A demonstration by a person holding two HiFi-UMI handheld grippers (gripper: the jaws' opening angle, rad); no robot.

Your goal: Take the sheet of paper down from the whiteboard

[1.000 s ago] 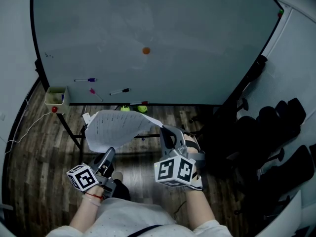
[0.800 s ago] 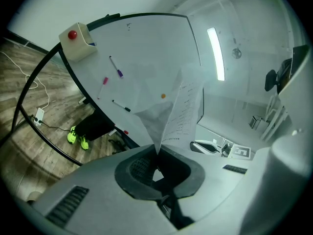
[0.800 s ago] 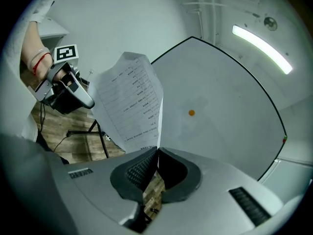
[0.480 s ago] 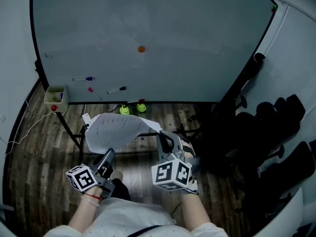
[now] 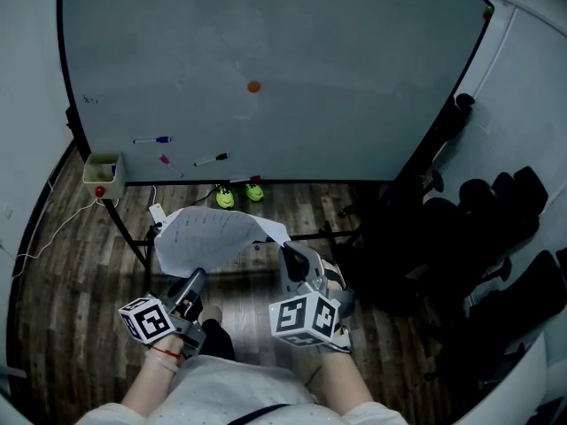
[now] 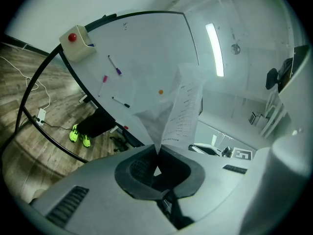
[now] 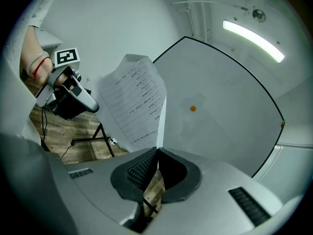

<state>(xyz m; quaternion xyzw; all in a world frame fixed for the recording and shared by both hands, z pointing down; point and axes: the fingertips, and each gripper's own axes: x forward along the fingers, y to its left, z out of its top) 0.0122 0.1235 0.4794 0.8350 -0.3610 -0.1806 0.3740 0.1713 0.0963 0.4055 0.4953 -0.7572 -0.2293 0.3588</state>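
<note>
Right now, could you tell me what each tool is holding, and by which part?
Both hold the sheet of paper, clear of the whiteboard: the left tool pinches its near-left edge, the right tool its right edge.

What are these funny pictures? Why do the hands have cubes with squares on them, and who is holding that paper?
A person holds a pinching tool in each hand. The patterned cubes are just part of those tools. The big picture comes from a camera on the person's head, looking down. The two round pictures come from small cameras riding on each tool. The left tool and the right tool are both shut on the sheet of paper, which is already off the whiteboard. An orange magnet and a few markers are on the board. Below is a wooden floor.
</note>
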